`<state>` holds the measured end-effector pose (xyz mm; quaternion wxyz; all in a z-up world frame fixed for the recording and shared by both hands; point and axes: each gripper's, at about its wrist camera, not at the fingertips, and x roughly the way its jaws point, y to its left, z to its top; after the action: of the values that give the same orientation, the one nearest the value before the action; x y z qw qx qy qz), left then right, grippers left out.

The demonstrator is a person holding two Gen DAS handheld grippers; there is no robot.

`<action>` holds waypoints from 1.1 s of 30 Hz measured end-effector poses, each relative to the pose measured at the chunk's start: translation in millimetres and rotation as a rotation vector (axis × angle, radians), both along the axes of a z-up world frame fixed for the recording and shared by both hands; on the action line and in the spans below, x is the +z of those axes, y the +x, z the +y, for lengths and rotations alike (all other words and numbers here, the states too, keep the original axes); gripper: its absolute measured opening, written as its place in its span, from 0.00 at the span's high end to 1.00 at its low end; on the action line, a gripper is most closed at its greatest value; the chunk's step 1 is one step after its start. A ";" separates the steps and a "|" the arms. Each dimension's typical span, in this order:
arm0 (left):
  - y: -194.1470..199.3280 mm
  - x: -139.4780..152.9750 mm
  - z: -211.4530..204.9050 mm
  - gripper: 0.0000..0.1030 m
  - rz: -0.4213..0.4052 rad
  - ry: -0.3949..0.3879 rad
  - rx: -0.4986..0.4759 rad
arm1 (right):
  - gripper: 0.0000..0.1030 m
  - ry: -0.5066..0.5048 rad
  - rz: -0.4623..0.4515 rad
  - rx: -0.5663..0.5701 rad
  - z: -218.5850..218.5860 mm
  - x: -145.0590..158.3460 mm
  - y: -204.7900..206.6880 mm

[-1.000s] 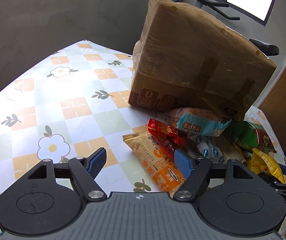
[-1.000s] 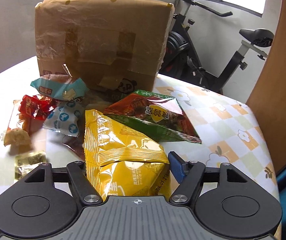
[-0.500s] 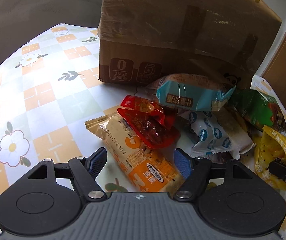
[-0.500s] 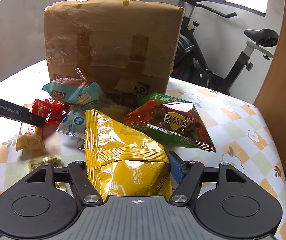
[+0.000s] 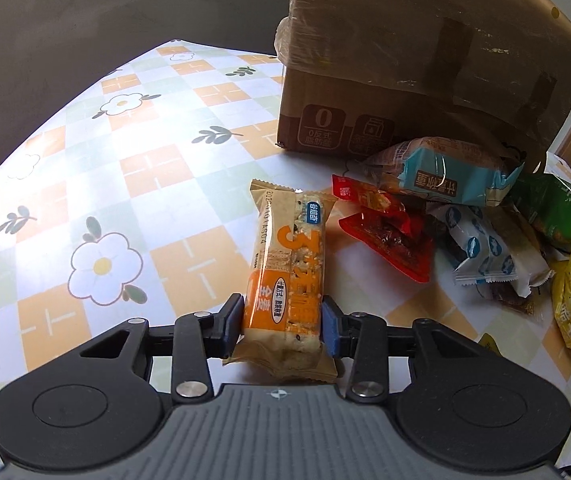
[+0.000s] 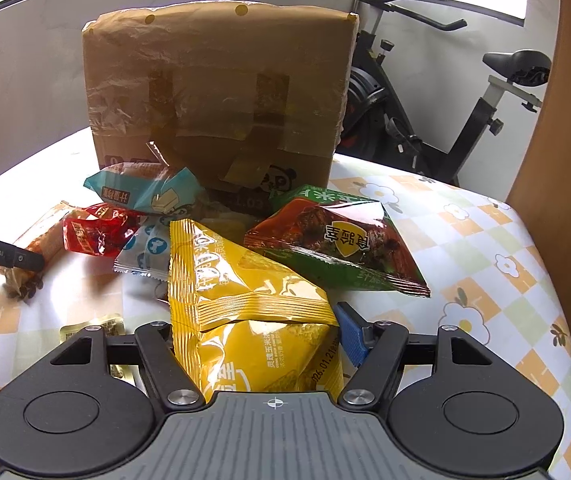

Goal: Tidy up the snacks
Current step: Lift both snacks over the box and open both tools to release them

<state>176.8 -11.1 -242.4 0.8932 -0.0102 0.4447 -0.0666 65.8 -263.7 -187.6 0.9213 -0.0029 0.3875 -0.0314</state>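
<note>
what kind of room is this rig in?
Likely a home living space, not a lab: a table with a floral checked tablecloth, an exercise bike by the windows, and a taped cardboard box beside loose snack packets.

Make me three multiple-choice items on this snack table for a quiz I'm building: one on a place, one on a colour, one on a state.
1. Where does the cardboard box stand?
A. behind the snack pile
B. on the floor
C. on the bike seat

2. What colour is the chip bag between the right gripper's fingers?
A. blue
B. yellow
C. white

3. What lies between the left gripper's closing jaws?
A. nothing
B. a red packet
C. the orange cereal bar

Key: 1 A, the packets lie in front of it; 2 B, its foil is yellow; 3 C, both pads flank the bar.
</note>
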 end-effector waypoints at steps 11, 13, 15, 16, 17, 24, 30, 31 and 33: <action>21.2 -3.9 -10.7 0.47 -0.041 0.080 0.001 | 0.37 0.005 0.001 0.000 -0.1 0.0 0.1; 18.6 -3.5 -11.1 0.60 -0.055 0.098 0.006 | 0.37 0.012 0.001 -0.001 -1.0 0.2 -0.1; 16.1 -2.3 -8.4 0.60 -0.053 0.091 0.006 | 0.37 0.020 0.001 -0.002 -2.8 0.6 -0.2; 12.7 -1.1 -4.5 0.61 -0.053 0.077 0.013 | 0.38 0.024 0.000 -0.003 -3.2 0.8 -0.4; 10.6 -1.0 -0.9 0.61 -0.054 0.069 0.026 | 0.38 0.028 0.000 -0.003 -4.0 1.1 -0.6; -4.2 8.1 17.0 0.61 -0.074 0.028 0.107 | 0.39 0.079 -0.001 -0.005 -7.7 6.7 -3.6; -13.5 22.2 14.3 0.61 -0.117 -0.001 0.085 | 0.40 0.147 -0.005 0.002 -9.4 20.4 -6.6; -14.9 23.9 13.9 0.61 -0.123 -0.002 0.083 | 0.40 0.156 -0.008 -0.001 -9.9 23.3 -7.2; -16.7 27.1 14.7 0.61 -0.134 -0.009 0.082 | 0.40 0.180 -0.016 -0.009 -11.8 29.0 -8.9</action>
<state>160.1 3.5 -215.3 0.9229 -0.0278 0.3827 -0.0323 56.9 -275.5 -158.6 0.9208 0.0820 0.3813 -0.0007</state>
